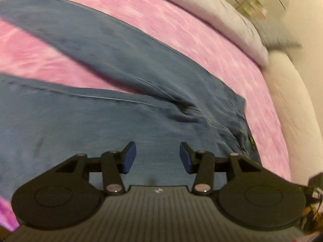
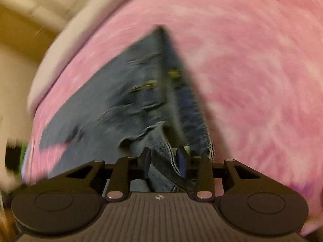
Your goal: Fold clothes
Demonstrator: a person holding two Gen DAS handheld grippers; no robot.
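A pair of blue jeans [image 1: 113, 64] lies spread on a pink bed cover [image 1: 181, 20], its two legs running off to the left. My left gripper [image 1: 157, 157] is open and empty, hovering just over the near leg. In the right wrist view the jeans [image 2: 129, 92] rise in a lifted peak with the waistband toward me. My right gripper [image 2: 164, 162] is shut on a fold of the waistband, which passes between its fingertips. That view is motion-blurred.
A white pillow or duvet [image 1: 212, 10] lies along the far side of the bed. The padded cream bed edge [image 1: 290, 104] curves down the right. A cream wall and shelf clutter [image 1: 254, 6] stand beyond. In the right wrist view the pink cover [image 2: 252, 60] fills the right side.
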